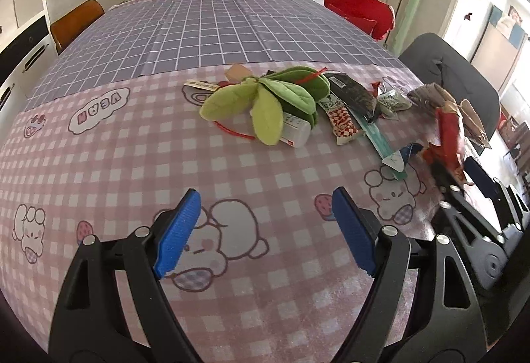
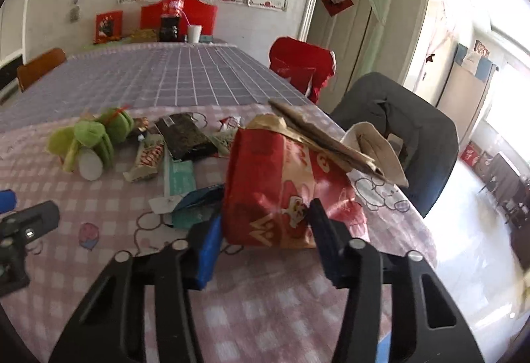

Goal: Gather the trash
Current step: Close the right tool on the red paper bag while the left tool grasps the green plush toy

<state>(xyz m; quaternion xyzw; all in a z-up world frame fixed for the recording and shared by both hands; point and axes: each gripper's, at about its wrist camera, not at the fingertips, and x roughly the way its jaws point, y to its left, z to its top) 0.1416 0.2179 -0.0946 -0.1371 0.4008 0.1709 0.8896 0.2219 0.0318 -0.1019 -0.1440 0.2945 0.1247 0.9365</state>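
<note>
- While the right gripper (image 2: pixel 265 237) clamps the red bag (image 2: pixel 281 190) near the table's (image 1: pixel 99 164) right edge, we judge it light, crinkly, soft.
- Left gripper (image 1: pixel 265 230): wide open, empty.

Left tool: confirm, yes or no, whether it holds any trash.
No: the left tool stands wide open over bare pink checked tablecloth, nothing between its blue pads.
</note>
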